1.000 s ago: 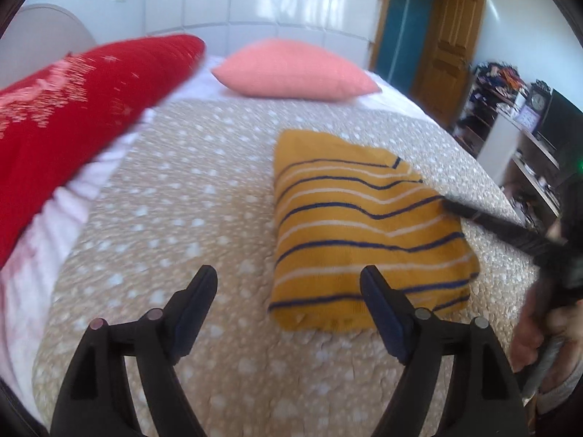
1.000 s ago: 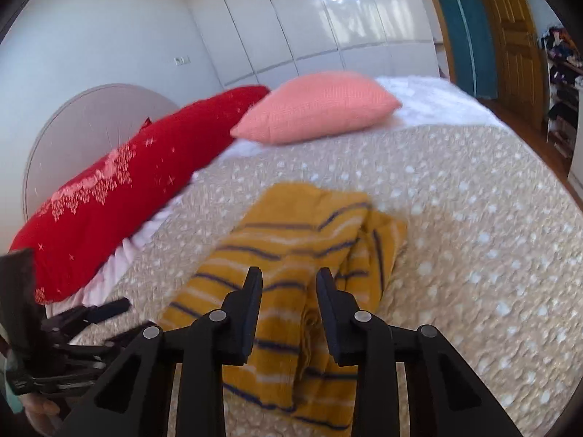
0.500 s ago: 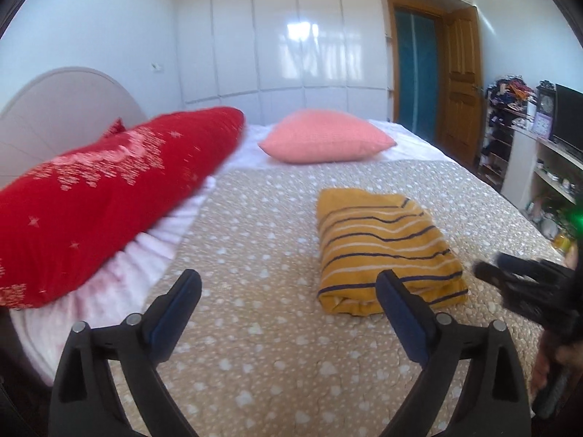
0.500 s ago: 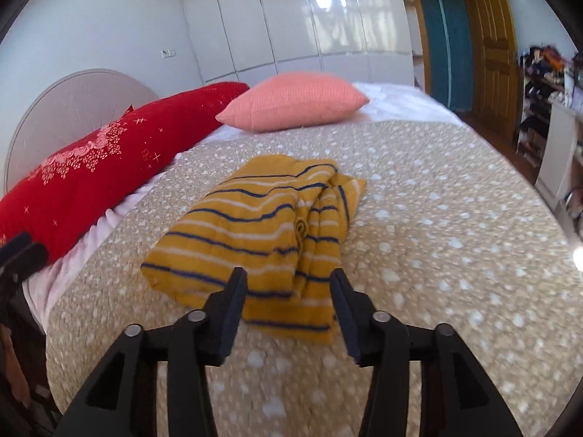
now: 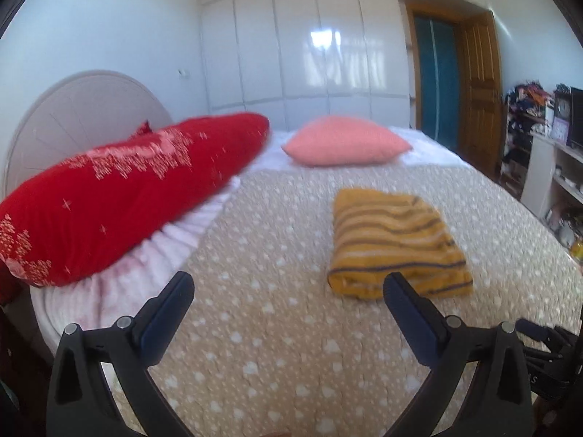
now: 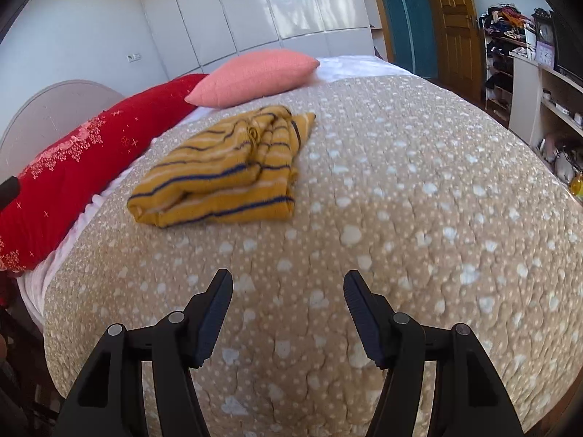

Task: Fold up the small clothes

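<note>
A mustard-yellow garment with dark blue stripes [image 5: 393, 244] lies folded into a compact rectangle on the beige spotted bedspread [image 5: 277, 327]. It also shows in the right wrist view [image 6: 226, 171], left of centre. My left gripper [image 5: 288, 287] is open and empty, held back from the garment's near edge. My right gripper [image 6: 288, 284] is open and empty, well short of the garment over bare bedspread [image 6: 400, 200]. The right gripper's body shows at the lower right of the left wrist view [image 5: 546, 349].
A long red pillow [image 5: 120, 189] lies along the left side by the round headboard [image 5: 80, 109]. A pink cushion [image 5: 346, 145] sits at the far end. White shelves with clutter [image 6: 539, 83] and a wooden door [image 5: 477, 91] stand to the right.
Both grippers have pulled back and away from the folded garment. The right gripper's jaws have opened wider. The garment stays folded on the bed.
</note>
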